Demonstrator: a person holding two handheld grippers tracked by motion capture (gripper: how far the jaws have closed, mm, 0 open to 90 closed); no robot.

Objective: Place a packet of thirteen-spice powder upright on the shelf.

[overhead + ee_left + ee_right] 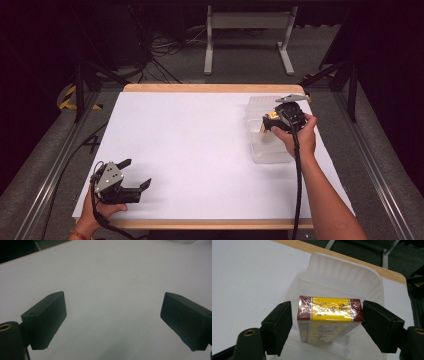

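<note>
- The right hand-held gripper [325,315] has its 2 jaws set around a box [329,312], 1 at each short end; the right jaw touches the box end, while the left jaw looks just off it, so a firm grip cannot be told for sure.
- The box is yellow with dark red ends, wrapped in shiny film, and lies long-side across between the jaws.
- Below and beyond that box sits a clear plastic tray [347,272]; the box is over its hollow, and whether it rests on the tray floor cannot be told.
- In the high view the right hand-held gripper [272,122] is held by a hand [295,135] over the tray [265,150], with its cable trailing back along the forearm.
- The left hand-held gripper [135,172] is wide open, jaws far apart, with nothing between them; a hand [102,205] holds it, well apart from the right one.
- In its own view the left hand-held gripper [112,315] has bare white surface ahead.
- The tabletop [200,150] is white with a wooden edge.
- Beyond the right hand-held gripper the room is dark: grey floor, loose cables [165,47] and a grey metal stand [247,30].
</note>
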